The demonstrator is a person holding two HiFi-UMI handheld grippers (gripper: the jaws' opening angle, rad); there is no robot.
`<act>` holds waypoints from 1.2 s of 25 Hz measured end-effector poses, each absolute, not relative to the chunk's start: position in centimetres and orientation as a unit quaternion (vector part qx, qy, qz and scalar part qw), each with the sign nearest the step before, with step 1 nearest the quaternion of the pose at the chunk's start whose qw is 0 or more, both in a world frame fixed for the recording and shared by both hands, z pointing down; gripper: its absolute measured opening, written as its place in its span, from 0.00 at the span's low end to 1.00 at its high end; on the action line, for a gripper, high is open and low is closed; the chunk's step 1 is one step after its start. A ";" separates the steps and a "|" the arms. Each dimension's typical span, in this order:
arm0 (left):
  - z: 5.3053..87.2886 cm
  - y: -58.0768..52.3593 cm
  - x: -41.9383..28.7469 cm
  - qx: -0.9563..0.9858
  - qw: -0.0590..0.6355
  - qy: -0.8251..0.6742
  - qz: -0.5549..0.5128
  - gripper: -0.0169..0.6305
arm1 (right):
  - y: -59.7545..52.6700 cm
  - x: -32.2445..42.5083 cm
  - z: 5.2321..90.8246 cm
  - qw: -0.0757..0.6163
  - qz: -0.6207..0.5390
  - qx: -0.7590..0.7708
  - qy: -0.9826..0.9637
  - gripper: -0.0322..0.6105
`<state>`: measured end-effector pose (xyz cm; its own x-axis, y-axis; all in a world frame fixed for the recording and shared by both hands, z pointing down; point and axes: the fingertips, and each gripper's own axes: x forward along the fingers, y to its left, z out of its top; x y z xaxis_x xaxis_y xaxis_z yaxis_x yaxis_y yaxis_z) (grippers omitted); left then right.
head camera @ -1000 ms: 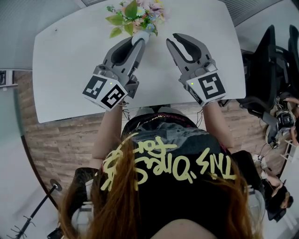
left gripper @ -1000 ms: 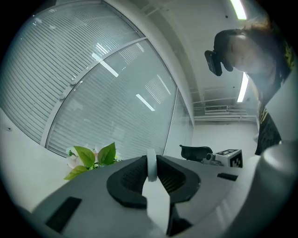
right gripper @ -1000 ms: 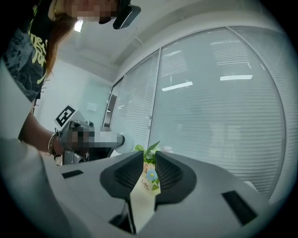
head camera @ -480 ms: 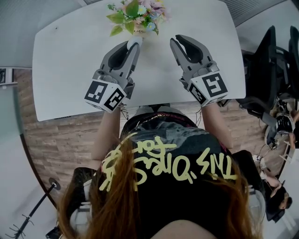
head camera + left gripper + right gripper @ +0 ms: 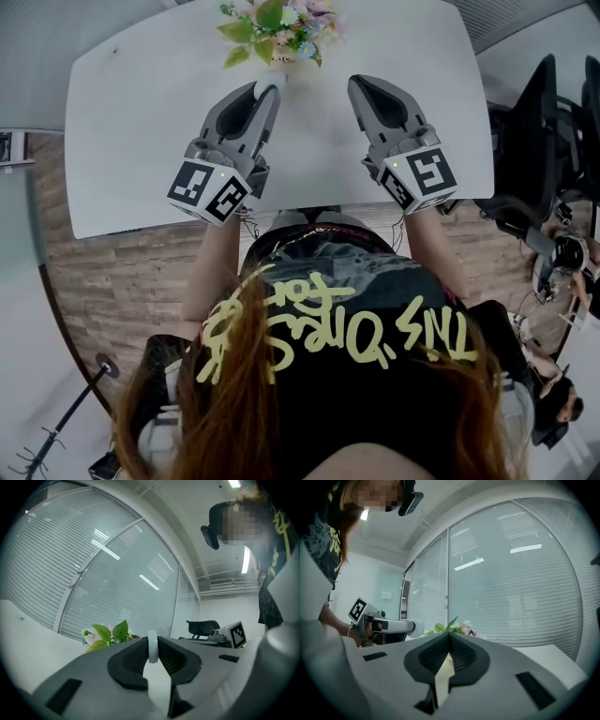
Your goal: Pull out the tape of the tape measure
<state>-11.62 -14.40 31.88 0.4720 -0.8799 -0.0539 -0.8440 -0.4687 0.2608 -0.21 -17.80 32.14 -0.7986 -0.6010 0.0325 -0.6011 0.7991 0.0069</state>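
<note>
While ajar, left hand-held gripper [image 5: 270,85] pinches tape measure [image 5: 152,645].

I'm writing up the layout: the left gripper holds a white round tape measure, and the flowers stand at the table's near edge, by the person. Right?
Not quite. The flowers stand at the far edge of the table, away from the person, as the head view shows. The left gripper does hold the white round tape measure.

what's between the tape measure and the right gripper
Only bare table, per the head view. The tape measure sits in the left gripper; the right gripper's fingers have just closed on nothing.
</note>
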 end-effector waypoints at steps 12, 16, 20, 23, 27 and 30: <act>31.9 -14.3 -11.6 0.853 0.106 -0.502 -0.097 0.12 | -17.9 -0.3 32.1 0.015 -0.006 0.319 -0.948 0.05; 31.8 -14.4 -11.7 0.852 0.108 -0.502 -0.099 0.12 | -17.8 -0.5 31.9 0.016 -0.012 0.318 -0.948 0.05; 31.7 -14.4 -11.7 0.852 0.110 -0.501 -0.103 0.12 | -17.8 -0.6 31.7 0.014 -0.017 0.317 -0.948 0.05; 31.8 -14.5 -11.7 0.852 0.111 -0.501 -0.103 0.12 | -17.8 -0.6 31.7 0.016 -0.020 0.317 -0.948 0.05; 31.7 -14.7 -11.7 0.853 0.111 -0.499 -0.103 0.12 | -17.9 -0.6 31.6 0.017 -0.022 0.319 -0.948 0.05; 31.7 -14.9 -11.6 0.853 0.111 -0.499 -0.102 0.12 | -18.1 -0.5 31.6 0.017 -0.022 0.319 -0.947 0.05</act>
<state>-11.59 -14.87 31.74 0.4815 -0.8742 -0.0632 -0.8286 -0.4776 0.2921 -0.48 -18.07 31.58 -0.7954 -0.6058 0.0177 -0.6043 0.7950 0.0530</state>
